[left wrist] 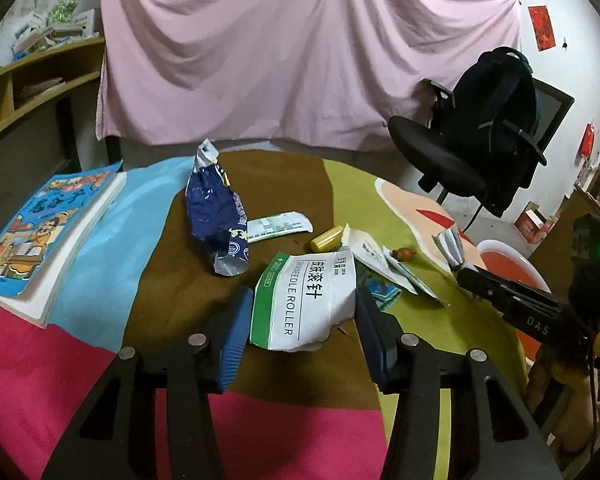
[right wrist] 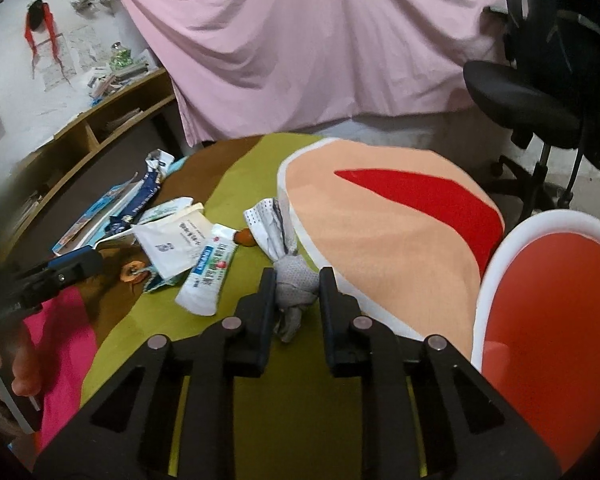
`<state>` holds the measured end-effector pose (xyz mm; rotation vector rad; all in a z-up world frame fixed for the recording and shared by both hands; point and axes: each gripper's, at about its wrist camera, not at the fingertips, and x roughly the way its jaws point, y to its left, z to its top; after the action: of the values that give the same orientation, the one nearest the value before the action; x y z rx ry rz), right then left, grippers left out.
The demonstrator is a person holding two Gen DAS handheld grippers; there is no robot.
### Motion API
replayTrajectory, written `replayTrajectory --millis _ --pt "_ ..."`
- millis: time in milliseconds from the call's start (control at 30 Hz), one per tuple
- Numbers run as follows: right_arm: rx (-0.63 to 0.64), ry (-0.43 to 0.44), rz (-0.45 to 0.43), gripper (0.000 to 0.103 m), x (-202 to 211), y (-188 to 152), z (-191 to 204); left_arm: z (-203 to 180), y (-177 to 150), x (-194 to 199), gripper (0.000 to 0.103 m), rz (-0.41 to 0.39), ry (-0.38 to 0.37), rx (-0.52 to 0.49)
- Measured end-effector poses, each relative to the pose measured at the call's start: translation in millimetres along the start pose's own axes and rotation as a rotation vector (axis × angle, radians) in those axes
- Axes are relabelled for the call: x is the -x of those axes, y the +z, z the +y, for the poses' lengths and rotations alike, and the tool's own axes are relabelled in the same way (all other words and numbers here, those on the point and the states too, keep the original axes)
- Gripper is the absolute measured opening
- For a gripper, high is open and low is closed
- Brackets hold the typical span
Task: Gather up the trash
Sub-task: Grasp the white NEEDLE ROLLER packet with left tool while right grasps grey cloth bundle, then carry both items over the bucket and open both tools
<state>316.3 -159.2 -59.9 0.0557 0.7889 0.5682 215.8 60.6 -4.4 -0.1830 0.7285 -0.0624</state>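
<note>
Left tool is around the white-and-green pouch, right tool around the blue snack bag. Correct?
Not quite. The left tool does bracket the white-and-green pouch, but the right tool is closed around a crumpled grey wrapper, as the right wrist view shows. The blue snack bag lies untouched.
</note>
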Motion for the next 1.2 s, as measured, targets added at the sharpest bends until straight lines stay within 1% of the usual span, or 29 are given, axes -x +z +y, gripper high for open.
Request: replayTrajectory --millis 167,333,433,500,633,767,867,967,1200 --pt "0.008 -0.005 -0.109 0.049 23.0 -4.5 1.8 -14.4 1.5 15.1 0.045 -0.061 0.000 -0.022" --pt "-0.012 -0.040 -0.269 0.049 56.2 -8.5 -3.8 -34.1 8.9 33.5 0.045 -0.141 -0.026 -0.047" --pt "-0.008 -0.057 -0.349 0.049 76.5 -11.4 -2.8 -52.9 14.7 42.6 0.045 -0.190 -0.056 -0.069" --pt "-0.007 -0.075 -0.407 0.049 91.9 -14.2 -3.3 -64.7 19.1 45.6 0.045 -0.205 -0.077 -0.084" --pt "-0.024 -0.108 -0.485 0.049 115.3 -17.8 -11.0 -93.1 23.9 48.1 0.045 -0.230 -0.128 -0.122" --pt "-0.063 -0.158 -0.522 0.049 131.8 -21.5 -26.5 -125.9 26.9 46.5 0.045 -0.237 -0.171 -0.173" --pt "-0.102 -0.203 -0.537 0.049 141.9 -24.0 -43.1 -149.3 28.1 41.7 0.045 -0.228 -0.201 -0.206" --pt "-0.136 -0.230 -0.551 0.049 154.7 -27.7 -58.3 -171.3 28.0 35.9 0.045 -0.219 -0.224 -0.242" --pt "-0.233 -0.282 -0.561 0.050 176.9 -38.2 -96.2 -217.0 25.8 15.8 0.045 -0.167 -0.268 -0.302"
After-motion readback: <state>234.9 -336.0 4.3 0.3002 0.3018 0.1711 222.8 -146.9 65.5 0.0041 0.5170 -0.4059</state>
